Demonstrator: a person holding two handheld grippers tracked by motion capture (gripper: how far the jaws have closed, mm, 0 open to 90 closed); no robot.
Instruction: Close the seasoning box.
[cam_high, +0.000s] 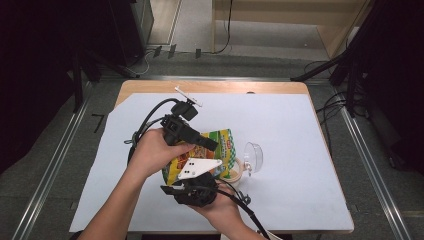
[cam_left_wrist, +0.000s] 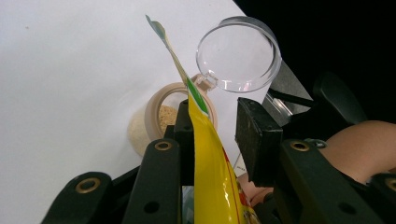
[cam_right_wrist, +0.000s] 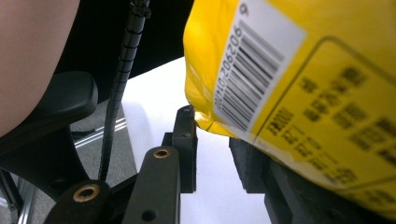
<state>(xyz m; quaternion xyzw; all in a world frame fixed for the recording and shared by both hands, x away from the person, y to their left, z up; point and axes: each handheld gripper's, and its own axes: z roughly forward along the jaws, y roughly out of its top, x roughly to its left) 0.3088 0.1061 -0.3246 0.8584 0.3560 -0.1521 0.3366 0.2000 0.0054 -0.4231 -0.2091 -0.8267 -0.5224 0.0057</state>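
A yellow and green snack bag hangs tilted above the white sheet, between my two grippers. My left gripper is at the bag's top edge. In the left gripper view the bag leans on one pad, and a gap shows before the other, so my left gripper stands open around it. My right gripper takes the bag's lower corner. In the right gripper view that barcoded corner sits pinched between the jaw tips of my right gripper. Just beyond the bag's top stands a small beige jar of tan crumbs, its clear hinged lid flipped up.
The jar and its lid sit mid-table on a white sheet that covers most of the wooden tabletop. Cables trail from both grippers. Dark stands and floor rails surround the table.
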